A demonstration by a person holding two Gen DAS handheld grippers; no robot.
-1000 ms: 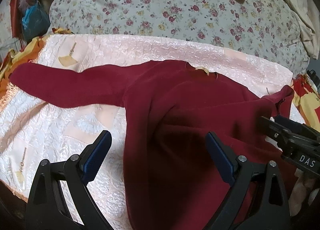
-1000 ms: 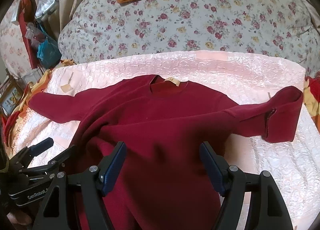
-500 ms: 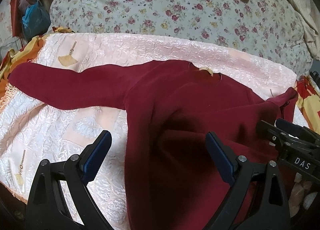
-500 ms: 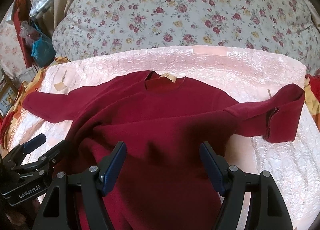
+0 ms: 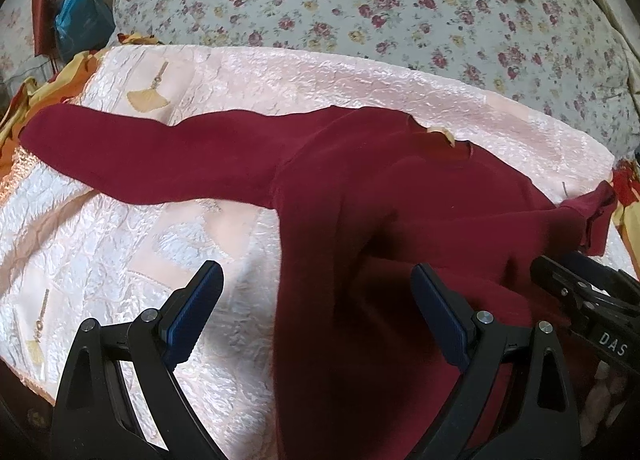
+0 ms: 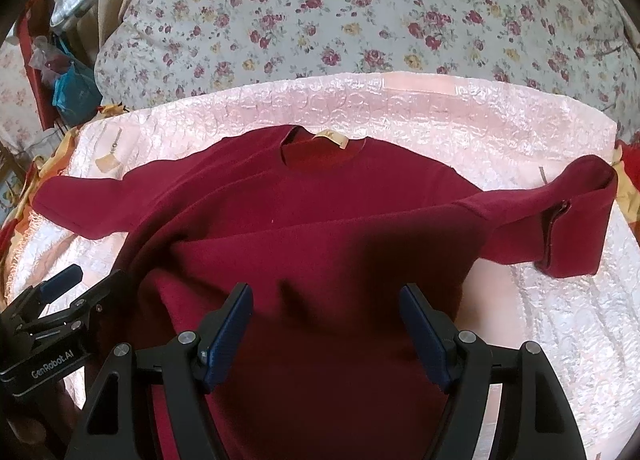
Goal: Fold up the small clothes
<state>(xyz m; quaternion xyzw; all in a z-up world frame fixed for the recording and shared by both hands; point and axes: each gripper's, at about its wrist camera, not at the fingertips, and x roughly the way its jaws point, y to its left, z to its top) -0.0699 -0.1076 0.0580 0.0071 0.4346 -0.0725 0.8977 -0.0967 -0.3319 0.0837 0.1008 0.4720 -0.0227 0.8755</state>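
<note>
Sweater: dark red, spread face-up on pink bedspread, collar toward 12 o'clock.
Sleeves: one stretched toward 9 o'clock; other toward 3 o'clock, cuff folded back.
Label: tan, inside collar.
Left gripper: jaws open, over sweater's side edge.
Right gripper: jaws open, over sweater's body.
Duvet: floral, beyond bedspread at 12 o'clock.

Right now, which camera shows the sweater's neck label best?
The right wrist view: the label sits near the middle, facing the camera inside the open collar. In the left wrist view the label is seen from the side, small, its face not visible.
</note>
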